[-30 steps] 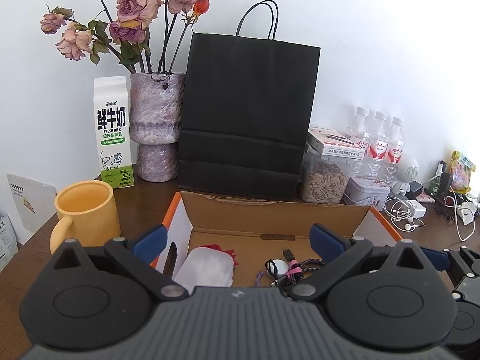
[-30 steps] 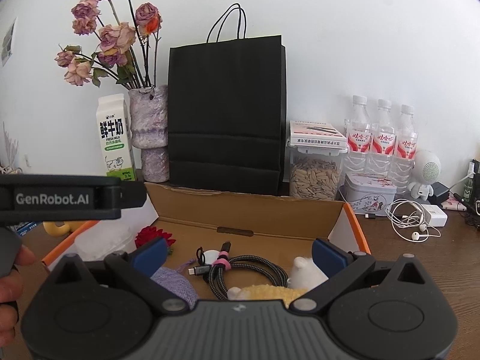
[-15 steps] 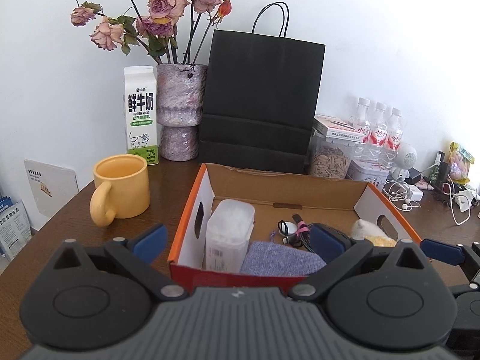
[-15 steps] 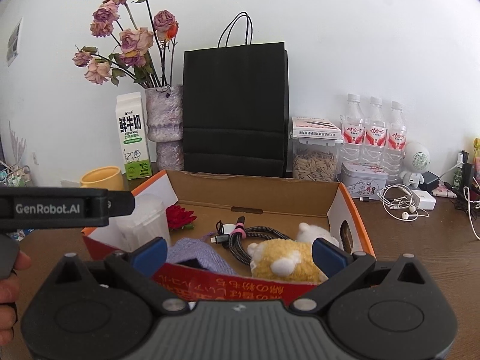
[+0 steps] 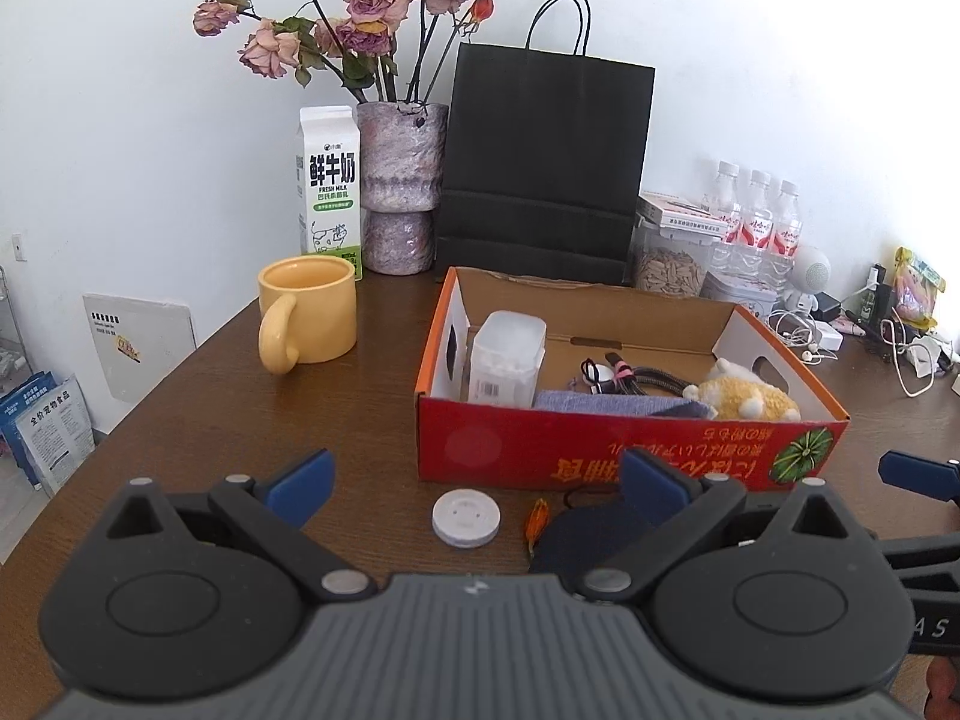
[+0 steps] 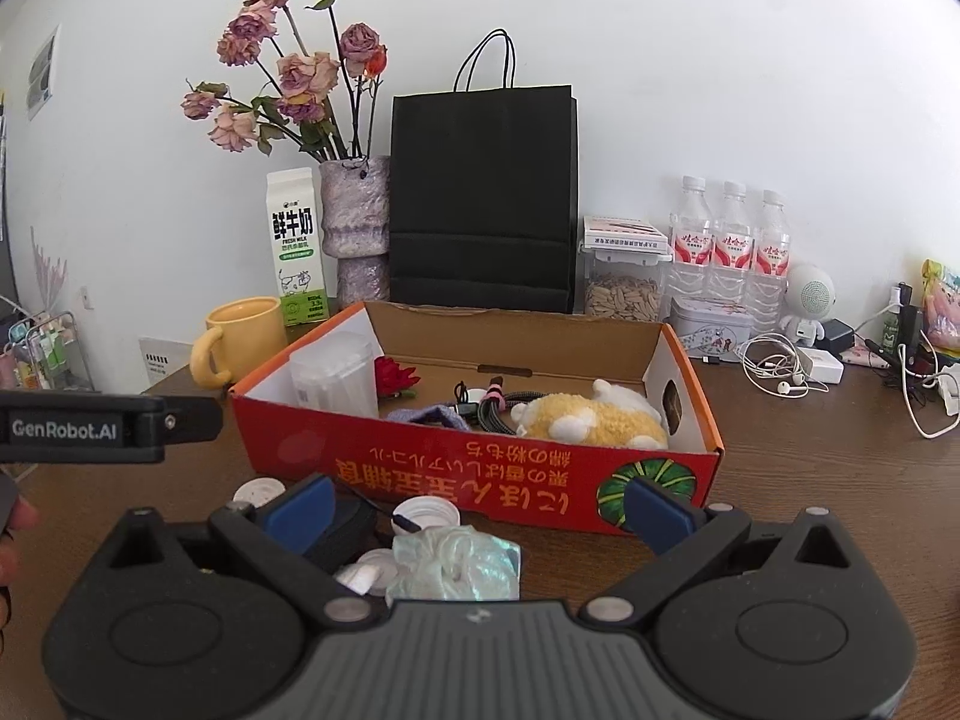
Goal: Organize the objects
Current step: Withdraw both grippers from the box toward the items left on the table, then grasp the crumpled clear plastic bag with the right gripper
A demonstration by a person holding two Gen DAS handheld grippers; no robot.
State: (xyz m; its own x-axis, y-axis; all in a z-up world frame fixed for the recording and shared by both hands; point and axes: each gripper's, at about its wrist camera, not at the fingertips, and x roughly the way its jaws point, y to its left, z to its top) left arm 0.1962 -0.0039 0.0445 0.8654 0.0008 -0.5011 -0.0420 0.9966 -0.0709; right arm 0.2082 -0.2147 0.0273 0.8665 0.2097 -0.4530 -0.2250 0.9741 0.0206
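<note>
Yellow mug [image 5: 312, 309] stands clear on the table's left, well apart from the red cardboard box [image 5: 600, 450]. Left gripper [image 5: 474, 480] hangs before the box with its blue-tipped jaws spread and nothing between them. Loose items remain on the table [image 5: 198, 414] outside the box: a white round disc [image 5: 465, 519], a small orange piece [image 5: 536, 518] and a dark flat object [image 5: 579, 540] partly hidden behind a finger. In the right wrist view, the right gripper [image 6: 477, 510] is likewise spread and empty, with a crumpled pale green wrapper [image 6: 456, 561] and further white caps [image 6: 429, 510] lying between it and the box front. The box already holds a clear plastic tub [image 5: 507, 357], a coiled cable [image 5: 636, 373] and a plush toy [image 5: 744, 396]. Judged risks: the disc is thin and flat, so jaws may skid off or push it under the box wall; the wrapper may crush or slip; the grippers sit near one another and could clash over the same pile.
</note>
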